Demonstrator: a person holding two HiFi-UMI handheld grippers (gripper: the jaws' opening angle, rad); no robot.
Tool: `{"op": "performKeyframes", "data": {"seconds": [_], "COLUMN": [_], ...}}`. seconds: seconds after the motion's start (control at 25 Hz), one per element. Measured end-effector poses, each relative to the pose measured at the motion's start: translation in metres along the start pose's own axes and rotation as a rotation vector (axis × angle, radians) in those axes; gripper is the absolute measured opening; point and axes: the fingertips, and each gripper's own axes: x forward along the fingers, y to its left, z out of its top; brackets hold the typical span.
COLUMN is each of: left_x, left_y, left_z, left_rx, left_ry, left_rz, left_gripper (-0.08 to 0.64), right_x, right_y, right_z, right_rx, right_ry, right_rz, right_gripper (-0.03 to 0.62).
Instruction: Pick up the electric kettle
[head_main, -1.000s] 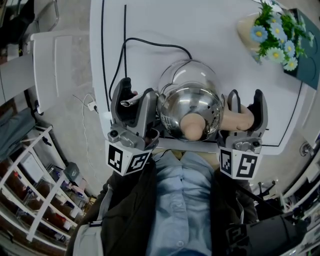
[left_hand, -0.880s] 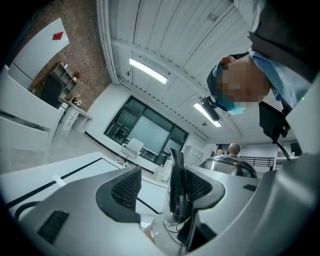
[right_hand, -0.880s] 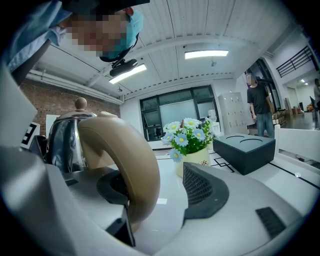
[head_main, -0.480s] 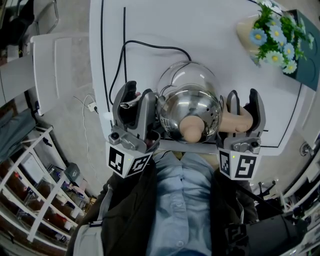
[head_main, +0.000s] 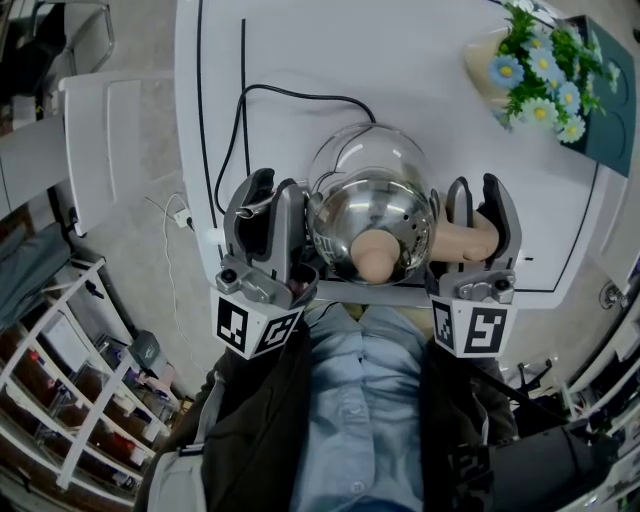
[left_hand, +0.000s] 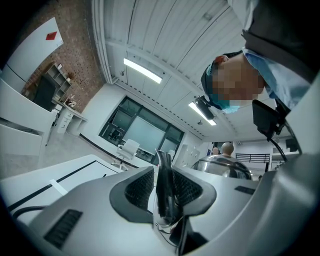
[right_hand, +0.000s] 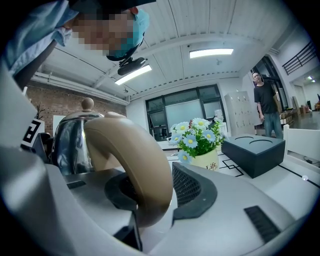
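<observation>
The steel electric kettle (head_main: 372, 215), with a beige lid knob (head_main: 372, 262), stands at the near edge of the white table (head_main: 400, 60). My left gripper (head_main: 273, 185) is at its left side, and the thin spout (left_hand: 164, 180) stands between the pads. These jaws are closing and a sliver of gap still shows beside the spout. My right gripper (head_main: 477, 183) is at the kettle's right side, astride the beige handle (head_main: 470, 238). Its jaws are closing too, and the handle (right_hand: 132, 165) fills most of the space between the pads.
A black power cord (head_main: 240, 130) loops from the kettle's back over the table's left edge. A pot of blue flowers (head_main: 535, 65) and a dark box (head_main: 610, 110) sit far right. White racks (head_main: 60, 380) stand on the floor left. A person (right_hand: 265, 102) stands far off.
Both pairs of jaws have narrowed, the left around the spout and the right around the handle. Neither hand nor the kettle has shifted.
</observation>
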Motion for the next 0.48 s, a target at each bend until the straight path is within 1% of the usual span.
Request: {"op": "performKeyframes", "data": {"seconds": [0.16,0.32,0.48], "left_x": [0.0002,0.0000,0.0007], "left_y": [-0.0026,-0.0032,-0.0030], "left_z": [-0.0008,-0.0014,-0.0018], "left_rx": [0.008,0.007,0.006], "left_ry": [0.006,0.009,0.014], "left_rz": [-0.003,0.000,0.000], "left_gripper": [0.089,0.089,0.086], "right_x": [-0.0002,-0.0012,-0.0009], "right_y": [0.0033,0.0069,0.0067], "right_z": [-0.0002,-0.0003,0.0002], "right_rx": [-0.003,-0.005,0.004], "right_ry": [0.000,-0.005,-0.012], "right_rz": [0.012,0.019,0.024], "right_gripper": [0.116,0.072,0.066]}}
